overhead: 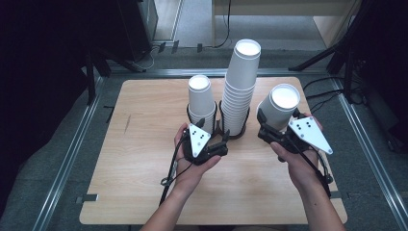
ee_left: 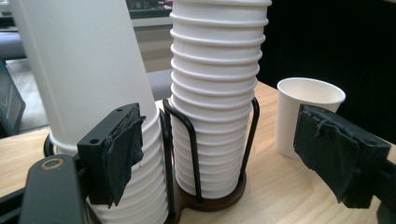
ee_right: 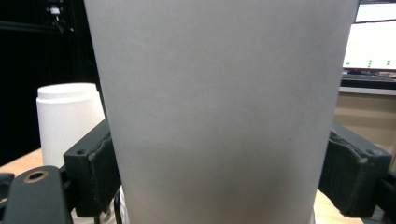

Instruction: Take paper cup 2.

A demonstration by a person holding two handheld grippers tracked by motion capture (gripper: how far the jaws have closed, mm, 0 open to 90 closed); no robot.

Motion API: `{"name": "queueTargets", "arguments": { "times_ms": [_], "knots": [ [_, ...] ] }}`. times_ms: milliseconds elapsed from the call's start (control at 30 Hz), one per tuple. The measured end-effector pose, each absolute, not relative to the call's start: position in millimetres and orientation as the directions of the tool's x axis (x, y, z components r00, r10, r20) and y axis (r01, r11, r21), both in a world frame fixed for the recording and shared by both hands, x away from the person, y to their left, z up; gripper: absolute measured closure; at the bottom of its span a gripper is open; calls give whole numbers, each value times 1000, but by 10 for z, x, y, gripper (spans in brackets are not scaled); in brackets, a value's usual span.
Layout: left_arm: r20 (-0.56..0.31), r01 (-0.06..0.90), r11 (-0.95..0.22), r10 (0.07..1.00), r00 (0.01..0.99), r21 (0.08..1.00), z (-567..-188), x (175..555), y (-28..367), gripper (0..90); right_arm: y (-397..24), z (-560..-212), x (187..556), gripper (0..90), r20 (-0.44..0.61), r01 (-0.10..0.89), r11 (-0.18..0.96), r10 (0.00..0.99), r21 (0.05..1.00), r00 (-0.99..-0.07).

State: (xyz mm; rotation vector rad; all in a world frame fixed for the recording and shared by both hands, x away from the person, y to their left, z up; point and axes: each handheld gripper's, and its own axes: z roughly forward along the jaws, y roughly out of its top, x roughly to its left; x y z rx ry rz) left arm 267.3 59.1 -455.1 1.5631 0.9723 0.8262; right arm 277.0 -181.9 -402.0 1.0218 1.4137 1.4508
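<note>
A light, crushable paper cup (overhead: 279,107) was clasped at mid-wall by the right gripper (overhead: 269,131); the left gripper (overhead: 219,139) was held agape.

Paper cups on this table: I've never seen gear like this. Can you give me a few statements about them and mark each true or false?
1. The right gripper holds a single white cup between its jaws. True.
2. The left stack is the taller of the two. False: the middle stack rises well above it.
3. Both stacks stand in a black wire holder. True.
4. The left gripper is clamped on a cup. False: its jaws stand open in front of the stacks and press on nothing.
5. The held cup is lying on its side. False: it is upright, mouth upward.
</note>
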Motion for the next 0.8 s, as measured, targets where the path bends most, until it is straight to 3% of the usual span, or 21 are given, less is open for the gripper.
{"name": "queueTargets", "arguments": {
  "times_ms": [800],
  "knots": [
    [20,207,-127,890,455,970,-4691,2359,809,158,-1705,-4636,2519,128,-139,6,147,944,989,-301]
  ]
}}
